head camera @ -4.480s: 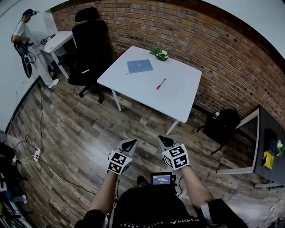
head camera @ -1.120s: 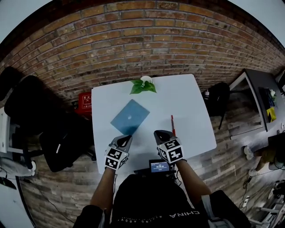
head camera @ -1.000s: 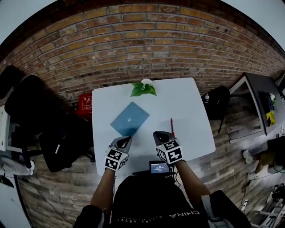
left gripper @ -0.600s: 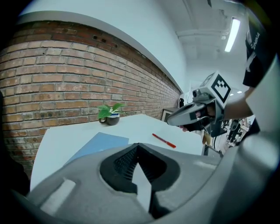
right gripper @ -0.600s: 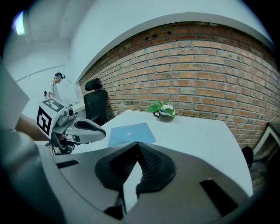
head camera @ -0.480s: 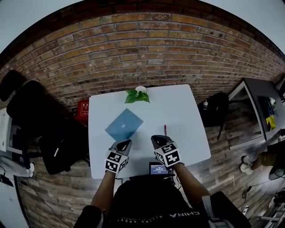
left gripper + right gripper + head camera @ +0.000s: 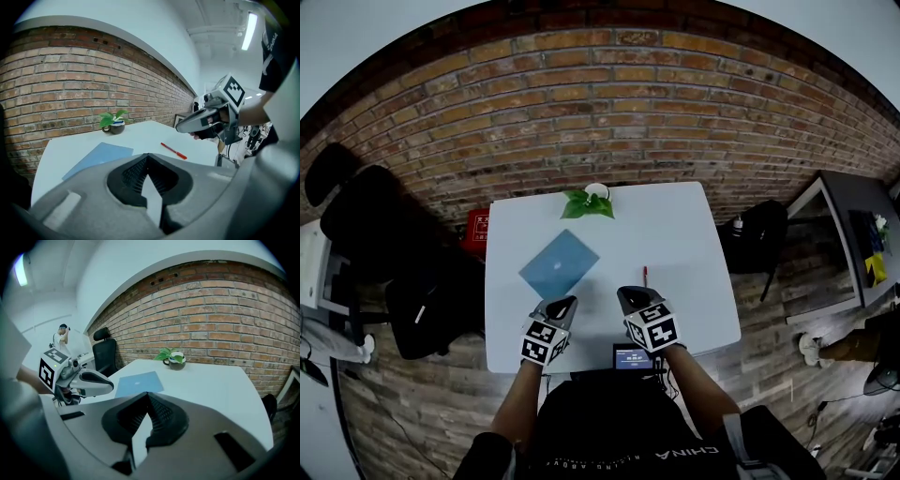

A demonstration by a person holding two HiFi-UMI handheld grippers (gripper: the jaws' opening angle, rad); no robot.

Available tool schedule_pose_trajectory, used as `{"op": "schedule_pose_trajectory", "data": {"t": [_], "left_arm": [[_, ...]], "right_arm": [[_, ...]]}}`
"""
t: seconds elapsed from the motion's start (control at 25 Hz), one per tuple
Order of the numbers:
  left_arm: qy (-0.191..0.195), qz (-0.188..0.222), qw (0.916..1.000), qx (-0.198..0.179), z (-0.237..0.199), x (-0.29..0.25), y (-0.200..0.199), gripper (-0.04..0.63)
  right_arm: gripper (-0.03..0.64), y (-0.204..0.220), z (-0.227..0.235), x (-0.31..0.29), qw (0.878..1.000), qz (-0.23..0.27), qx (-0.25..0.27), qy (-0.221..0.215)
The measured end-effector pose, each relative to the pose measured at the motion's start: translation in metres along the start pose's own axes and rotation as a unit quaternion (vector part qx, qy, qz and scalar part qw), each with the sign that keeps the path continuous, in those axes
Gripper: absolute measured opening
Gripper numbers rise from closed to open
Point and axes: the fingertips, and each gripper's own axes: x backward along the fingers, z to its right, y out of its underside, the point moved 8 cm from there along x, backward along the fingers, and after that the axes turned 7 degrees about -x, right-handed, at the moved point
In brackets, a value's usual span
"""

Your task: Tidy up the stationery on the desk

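Seen from above, a white desk [image 7: 684, 234] stands against a brick wall [image 7: 609, 94].

Off the desk's left side, at 9 o'clock, is a black office chair [image 7: 370, 244]. A small red box [image 7: 476, 225] sits on the floor by the desk's far left corner.

On the desk, taking its centre as the dial, a flat blue notebook [image 7: 560, 263] lies askew at 9 o'clock. A small potted plant [image 7: 589, 202] stands at 12 o'clock by the far edge.

At 7 o'clock the left hand-held gripper [image 7: 566, 304] is over the near part of the desk. Its jaws are pressed together with nothing between them, and its tip is just short of the notebook's near corner.

At 5 o'clock the right hand-held gripper [image 7: 625, 296] is beside it, well apart from it. Its jaws are also narrowed to a close and hold nothing.

A red pen [image 7: 644, 275] lies at 3 o'clock, just beyond the right gripper's tip, pointing toward the wall.

Off the desk's right side, at 2 o'clock, a black backpack [image 7: 759, 234] rests on the wooden floor [image 7: 787, 309]. Farther right stands a dark table [image 7: 853, 225].
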Motion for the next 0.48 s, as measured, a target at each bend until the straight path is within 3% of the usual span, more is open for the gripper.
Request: {"op": "schedule_pose_trajectory", "data": {"t": [0.28,0.48], "left_arm": [[-0.027,-0.002,0.9996,0.007,-0.001,0.001,-0.005,0.006],[-0.047,-0.003,0.9989,-0.004,-0.028,-0.001,-0.009,0.008]], "right_arm": [[0.009,-0.001,0.008,-0.005,0.999,-0.01,-0.003,-0.033],[0.009,-0.003,0.007,-0.026,0.999,-0.025,-0.009,-0.046]]}}
